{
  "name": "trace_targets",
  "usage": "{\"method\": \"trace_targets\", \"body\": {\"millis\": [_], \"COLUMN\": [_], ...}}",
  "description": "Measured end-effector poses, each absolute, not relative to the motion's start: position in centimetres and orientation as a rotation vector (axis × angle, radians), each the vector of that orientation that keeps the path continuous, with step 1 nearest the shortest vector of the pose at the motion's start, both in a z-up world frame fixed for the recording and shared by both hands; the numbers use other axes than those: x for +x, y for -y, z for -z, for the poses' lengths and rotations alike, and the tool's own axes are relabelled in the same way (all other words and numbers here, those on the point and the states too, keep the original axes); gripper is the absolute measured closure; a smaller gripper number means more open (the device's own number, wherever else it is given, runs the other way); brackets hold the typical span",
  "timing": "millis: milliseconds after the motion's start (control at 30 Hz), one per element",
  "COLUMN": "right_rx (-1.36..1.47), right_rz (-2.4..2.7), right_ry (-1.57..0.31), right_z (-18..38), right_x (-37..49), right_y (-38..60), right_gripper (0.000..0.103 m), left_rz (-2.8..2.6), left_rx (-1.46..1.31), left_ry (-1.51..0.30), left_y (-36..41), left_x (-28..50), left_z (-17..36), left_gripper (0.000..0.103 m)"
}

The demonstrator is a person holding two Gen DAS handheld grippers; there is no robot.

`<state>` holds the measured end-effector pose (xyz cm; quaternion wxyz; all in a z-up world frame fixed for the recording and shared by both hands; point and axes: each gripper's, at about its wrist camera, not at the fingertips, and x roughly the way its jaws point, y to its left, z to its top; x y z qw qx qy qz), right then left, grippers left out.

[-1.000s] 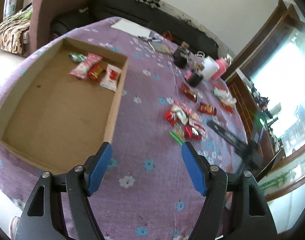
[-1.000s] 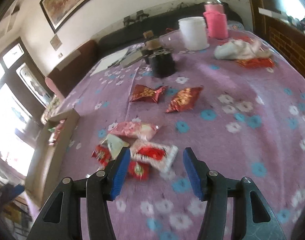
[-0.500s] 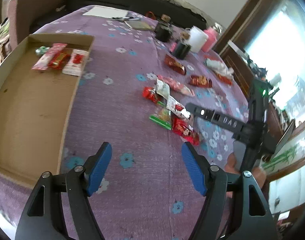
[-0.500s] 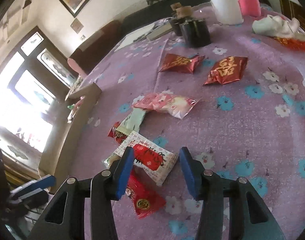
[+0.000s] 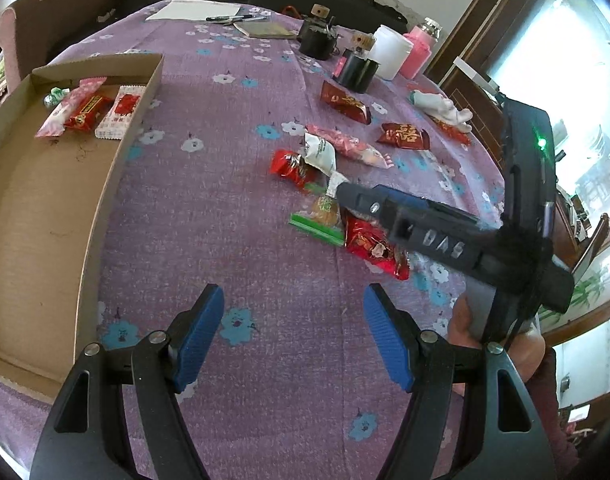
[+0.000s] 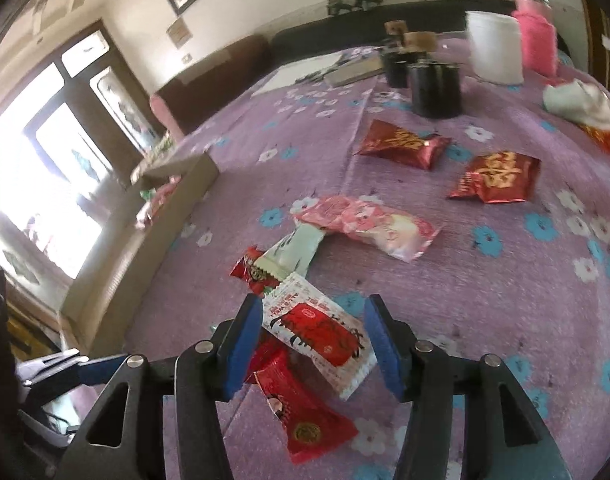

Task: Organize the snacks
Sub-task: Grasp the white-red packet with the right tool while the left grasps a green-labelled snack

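**Right gripper straddles the white-and-red packet; left gripper waits over bare cloth**

Left gripper (image 5: pixel 293 336) hangs with its blue pads apart and nothing between them, only the purple flowered tablecloth (image 5: pixel 225 208) beneath. To its left lies the cardboard box (image 5: pixel 105 200), with a few snacks already gathered in its far corner. To its right, well apart from its fingertips, sits the loose cluster of snacks, so this hand is the farther one from the pile.

Right gripper (image 6: pixel 313 336) is the nearer by far. Its jaws are opening, and the white-and-red packet (image 6: pixel 317 332) lies between them on the cloth, neither pad visibly pressing it. The packet's long axis runs on a slant, from the upper left by the left pad down toward the lower right, so the pads meet it across its width at an angle, not squarely. A red packet (image 6: pixel 305 420) lies just below it, partly tucked under, and could likely be caught in the same closing.
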<state>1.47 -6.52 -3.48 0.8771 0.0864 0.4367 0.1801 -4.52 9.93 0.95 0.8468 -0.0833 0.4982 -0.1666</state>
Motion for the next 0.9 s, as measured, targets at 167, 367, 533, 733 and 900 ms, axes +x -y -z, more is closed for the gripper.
{"method": "trace_targets", "body": {"millis": [167, 367, 533, 733, 900], "right_rx": [0.089, 0.174, 0.264, 0.252, 0.216], "right_rz": [-0.326, -0.218, -0.187, -0.177, -0.165], "right_ry": [-0.915, -0.932, -0.936, -0.928, -0.921], "right_z": [3.7, 3.6, 3.7, 3.7, 3.6], "right_x": [0.9, 1.2, 1.4, 1.5, 1.4], "right_y": [5.1, 8.3, 10.8, 10.9, 10.3], "right_gripper": [0.066, 0.071, 0.072, 0.073, 0.072], "left_rz": [0.346, 0.356, 0.362, 0.372, 0.363], "left_rx": [-0.144, -0.076, 0.024, 0.047, 0.056], "left_ry": [-1.029, -0.969, -0.966, -0.977, -0.975], "left_y": [-9.7, -8.4, -6.0, -5.3, -5.4], "left_x": [-4.5, -3.4, -1.3, 0.7, 1.3], "left_z": [-1.3, -2.0, -0.8, 0.6, 1.2], "left_gripper": [0.031, 0.031, 0.031, 0.043, 0.070]}}
